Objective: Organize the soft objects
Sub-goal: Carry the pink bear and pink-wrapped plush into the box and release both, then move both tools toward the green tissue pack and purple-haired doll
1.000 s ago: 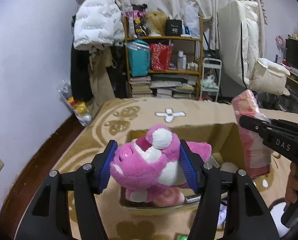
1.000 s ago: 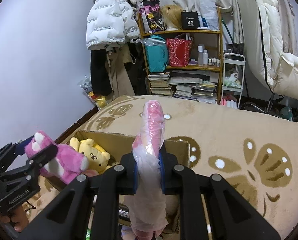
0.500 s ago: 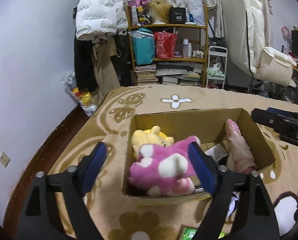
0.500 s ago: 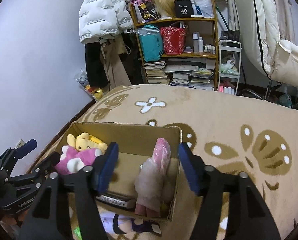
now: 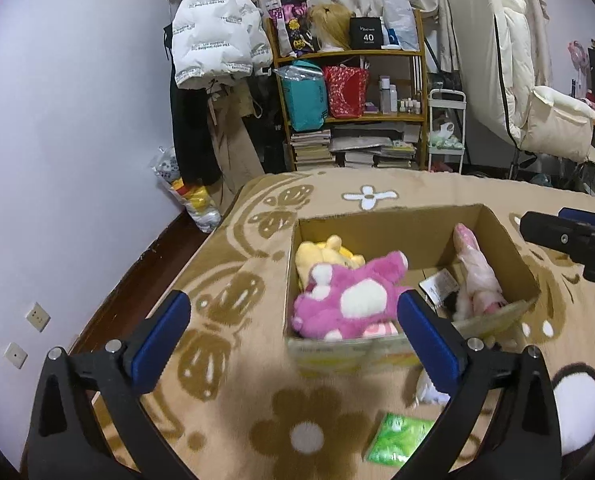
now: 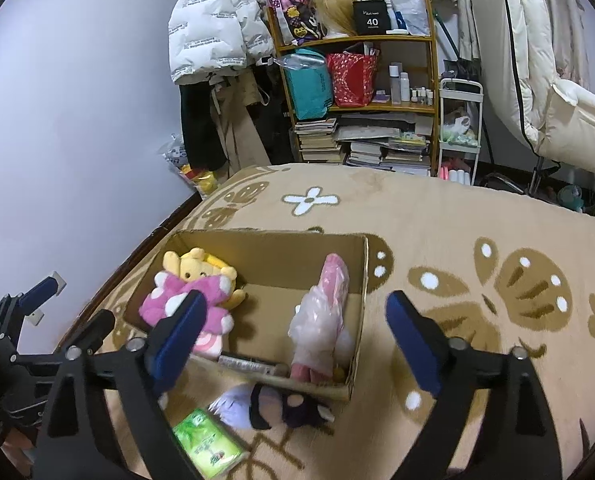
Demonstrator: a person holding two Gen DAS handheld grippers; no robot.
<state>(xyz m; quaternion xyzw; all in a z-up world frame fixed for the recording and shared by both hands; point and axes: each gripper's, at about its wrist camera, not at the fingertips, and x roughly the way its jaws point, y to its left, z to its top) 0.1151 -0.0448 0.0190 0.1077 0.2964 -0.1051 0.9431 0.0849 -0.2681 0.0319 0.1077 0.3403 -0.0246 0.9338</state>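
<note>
Pink plush bear (image 5: 349, 300) lies inside the cardboard box (image 5: 385, 224) at its left end, on top of the yellow plush (image 5: 325, 252) that peeks out at its 11 o'clock. At the right end of the box, toward 3 o'clock from the bear, the plastic-wrapped pink toy (image 6: 323, 312) leans against the side wall. The box sits on a tan flowered blanket (image 6: 477, 220). The left gripper (image 5: 293, 336) has just been opening; its blue pads stand wide apart with nothing pressed between them, the bear showing beyond the gap. The right gripper (image 6: 297, 332) has likewise just been opening and holds nothing, its pads spread above the wrapped toy. A green packet (image 5: 397, 440) lies on the blanket at 6 o'clock from the box, near a purple and black plush (image 6: 281, 404).
</note>
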